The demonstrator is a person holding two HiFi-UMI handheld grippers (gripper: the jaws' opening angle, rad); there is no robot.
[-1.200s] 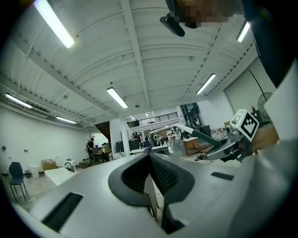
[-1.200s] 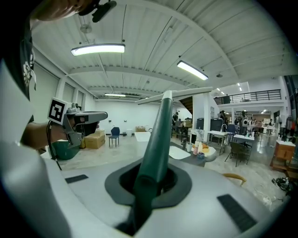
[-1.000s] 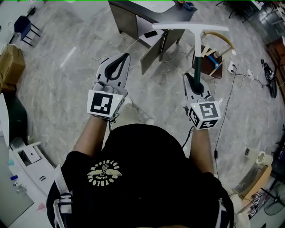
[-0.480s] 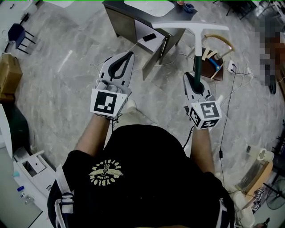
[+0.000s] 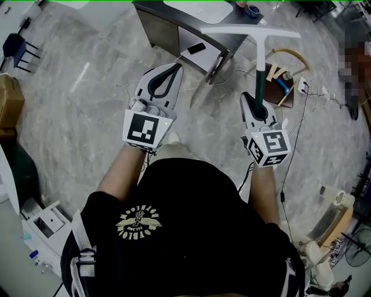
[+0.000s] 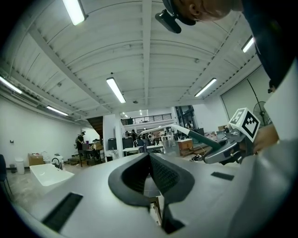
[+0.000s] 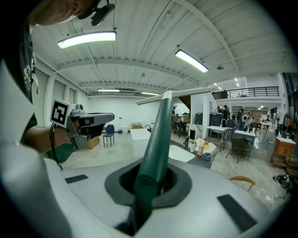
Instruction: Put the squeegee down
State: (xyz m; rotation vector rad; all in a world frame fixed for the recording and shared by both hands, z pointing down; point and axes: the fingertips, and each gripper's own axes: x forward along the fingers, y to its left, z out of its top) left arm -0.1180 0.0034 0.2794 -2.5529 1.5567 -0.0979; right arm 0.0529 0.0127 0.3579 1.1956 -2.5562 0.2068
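The squeegee (image 5: 260,81) has a dark green handle and a white T-shaped blade (image 5: 250,32) at its far end. My right gripper (image 5: 255,105) is shut on the handle and holds it out over the floor, with the blade close to the dark desk (image 5: 168,26). In the right gripper view the handle (image 7: 156,139) rises from between the jaws of that gripper (image 7: 150,182). My left gripper (image 5: 175,68) is shut with nothing in it, level with the right one and to its left. Its fingertips meet in the left gripper view (image 6: 150,156).
On the desk lie a black phone (image 5: 196,47) and a white basin (image 5: 194,7). A wooden chair (image 5: 285,58) and floor cables (image 5: 301,116) sit right of the squeegee. A blue chair (image 5: 14,43) and a cardboard box (image 5: 10,96) stand at the far left.
Both grippers have moved forward together toward the desk, the squeegee going along. Neither grip has changed.
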